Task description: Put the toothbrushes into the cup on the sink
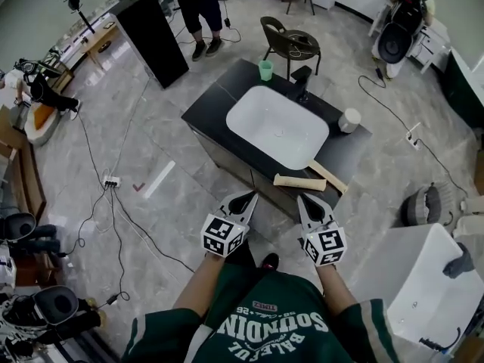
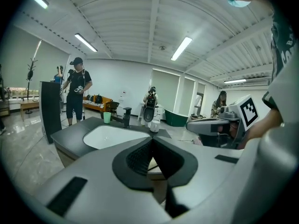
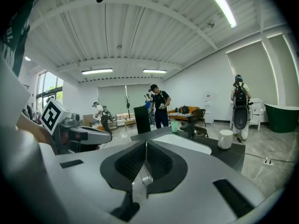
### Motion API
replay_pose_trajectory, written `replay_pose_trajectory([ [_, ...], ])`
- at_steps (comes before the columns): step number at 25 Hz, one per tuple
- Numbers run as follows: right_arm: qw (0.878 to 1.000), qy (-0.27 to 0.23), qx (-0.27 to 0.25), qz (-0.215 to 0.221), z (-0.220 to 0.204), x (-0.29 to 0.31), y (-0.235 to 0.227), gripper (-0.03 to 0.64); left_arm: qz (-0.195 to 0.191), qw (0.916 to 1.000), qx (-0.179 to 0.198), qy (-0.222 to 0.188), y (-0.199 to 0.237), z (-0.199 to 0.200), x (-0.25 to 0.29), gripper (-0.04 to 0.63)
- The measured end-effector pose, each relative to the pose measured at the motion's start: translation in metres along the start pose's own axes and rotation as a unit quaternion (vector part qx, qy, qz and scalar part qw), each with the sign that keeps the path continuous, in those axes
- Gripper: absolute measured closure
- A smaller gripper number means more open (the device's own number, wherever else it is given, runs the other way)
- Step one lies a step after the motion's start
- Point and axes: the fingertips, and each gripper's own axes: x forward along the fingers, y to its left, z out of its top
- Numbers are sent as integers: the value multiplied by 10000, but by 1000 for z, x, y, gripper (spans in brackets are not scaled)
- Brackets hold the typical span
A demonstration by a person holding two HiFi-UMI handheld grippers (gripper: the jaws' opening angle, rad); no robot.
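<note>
Both grippers held side by side short of the near edge of the bench (image 1: 215,100), tips toward the sink. Left gripper (image 1: 249,198): jaws together, nothing clamped; same in the left gripper view (image 2: 152,140), pads meeting at the tip with only a pale sliver of background showing through the gap below. Right gripper (image 1: 302,200): jaws together, empty; confirmed in the right gripper view (image 3: 146,144). Marker cubes (image 1: 225,235) on both carry black-and-white square codes, no readable text. Two pale toothbrushes (image 1: 299,181) lying flat on the near right corner of the bench, ends meeting in a V, just beyond the right gripper tip, not touched. White sink basin (image 1: 249,119) set in the black top. Green cup (image 1: 265,69) upright at the far corner, just beside the black faucet (image 1: 301,78); also visible at (image 2: 107,117) and (image 3: 174,126). White cup (image 1: 349,120) upright at the right edge of the bench, well apart from the green one, nearer the toothbrushes; seen too at (image 3: 225,139). Neither cup's contents can be made out. Green shirt (image 1: 265,324) at frame bottom carries white block lettering, inverted and too distorted to read with confidence. Elsewhere: person (image 1: 198,6) standing beyond the bench, black chair (image 1: 291,44) behind the faucet, power strip (image 1: 112,181) with cables on the grey tile floor.
</note>
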Motion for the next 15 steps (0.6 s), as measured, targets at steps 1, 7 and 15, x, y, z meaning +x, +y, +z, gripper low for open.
replay_pose_trajectory([
  [1, 10000, -8, 6, -71, 2, 4, -6, 575, -49, 10000, 23, -23, 5, 4, 7, 586],
  [7, 9976, 21, 118, -678, 6, 51, -52, 575, -454, 9990, 38, 29, 57, 20, 63, 586],
  [15, 9854, 153, 379, -1651, 25, 132, -107, 575, -1299, 9903, 226, 431, 137, 44, 136, 586],
])
